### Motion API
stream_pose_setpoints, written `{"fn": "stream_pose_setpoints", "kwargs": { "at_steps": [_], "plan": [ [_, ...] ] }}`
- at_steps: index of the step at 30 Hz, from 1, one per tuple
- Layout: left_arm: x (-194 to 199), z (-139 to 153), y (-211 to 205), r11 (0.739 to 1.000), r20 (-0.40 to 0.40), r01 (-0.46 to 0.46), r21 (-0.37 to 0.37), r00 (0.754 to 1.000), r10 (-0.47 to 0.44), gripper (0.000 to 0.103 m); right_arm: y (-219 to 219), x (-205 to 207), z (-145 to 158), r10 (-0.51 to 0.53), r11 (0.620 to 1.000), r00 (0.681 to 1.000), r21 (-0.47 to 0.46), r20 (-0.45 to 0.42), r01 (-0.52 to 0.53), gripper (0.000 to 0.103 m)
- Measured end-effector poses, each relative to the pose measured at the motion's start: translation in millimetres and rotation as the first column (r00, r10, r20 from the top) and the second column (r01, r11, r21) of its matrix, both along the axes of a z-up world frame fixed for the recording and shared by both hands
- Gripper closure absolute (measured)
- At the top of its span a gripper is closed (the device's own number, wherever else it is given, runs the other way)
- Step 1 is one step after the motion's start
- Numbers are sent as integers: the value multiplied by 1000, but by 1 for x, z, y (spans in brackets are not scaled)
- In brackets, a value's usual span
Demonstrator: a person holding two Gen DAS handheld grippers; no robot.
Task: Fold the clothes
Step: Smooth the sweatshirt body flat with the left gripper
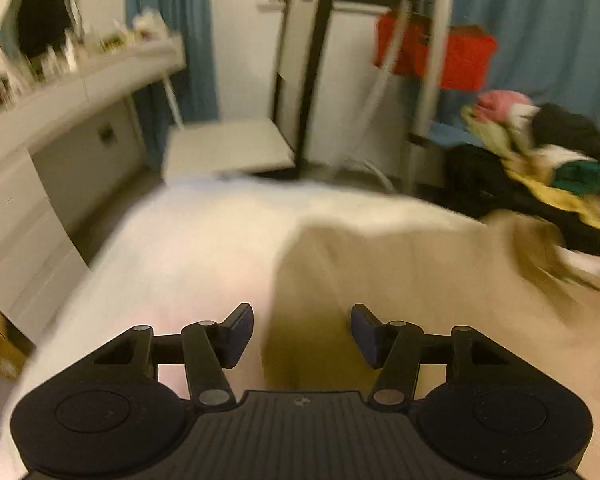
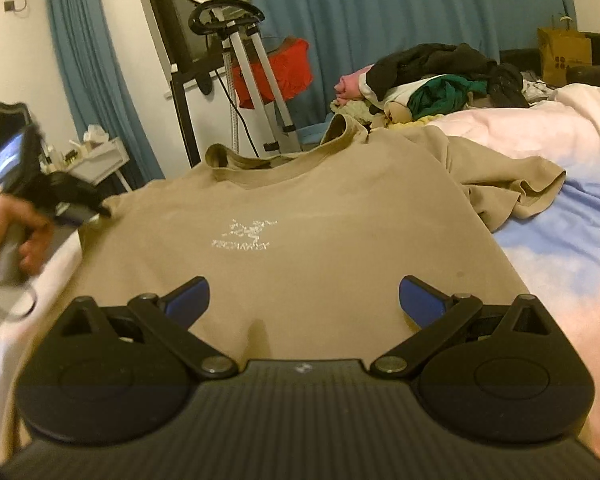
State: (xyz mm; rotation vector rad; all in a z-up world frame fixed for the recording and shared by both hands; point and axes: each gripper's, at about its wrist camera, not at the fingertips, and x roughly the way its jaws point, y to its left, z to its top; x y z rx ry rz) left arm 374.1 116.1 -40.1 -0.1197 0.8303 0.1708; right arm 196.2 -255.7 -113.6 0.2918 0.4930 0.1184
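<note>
Lying flat, logo up, tan cotton T-shirt covers the pale-quilted bed's near edge. Right gripper spread wide above its hem; left gripper spread wide, empty, at shirt's left edge.

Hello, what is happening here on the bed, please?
A person is folding clothes with a gripper in each hand. A tan T-shirt lies spread on the bed, logo up, its right sleeve still bunched. The right gripper is over the shirt's lower part, open and holding nothing. The left gripper, also open, is at the shirt's left edge. A pile of unfolded clothes waits at the far end.
</note>
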Motion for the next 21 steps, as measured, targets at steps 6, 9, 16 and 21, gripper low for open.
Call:
{"fn": "stream_pose_setpoints", "kwargs": {
  "at_steps": [6,9,16,21],
  "plan": [
    [-134,9,-13,989,-197,33,-146,978,-62,45,0,-21,15,13,1000,999,-28,43,-12,0],
    [-201,-5,-31,974,-302,96,-205,940,-156,53,0,-32,22,21,999,998,-42,64,-18,0],
    [-300,-33,-64,965,-414,215,-151,873,-259,56,-8,-75,49,-2,999,994,-46,107,7,0],
    [-322,-30,-72,953,-367,299,-37,883,-292,72,-20,-104,62,-68,997,993,-34,97,72,0]
  ]
}}
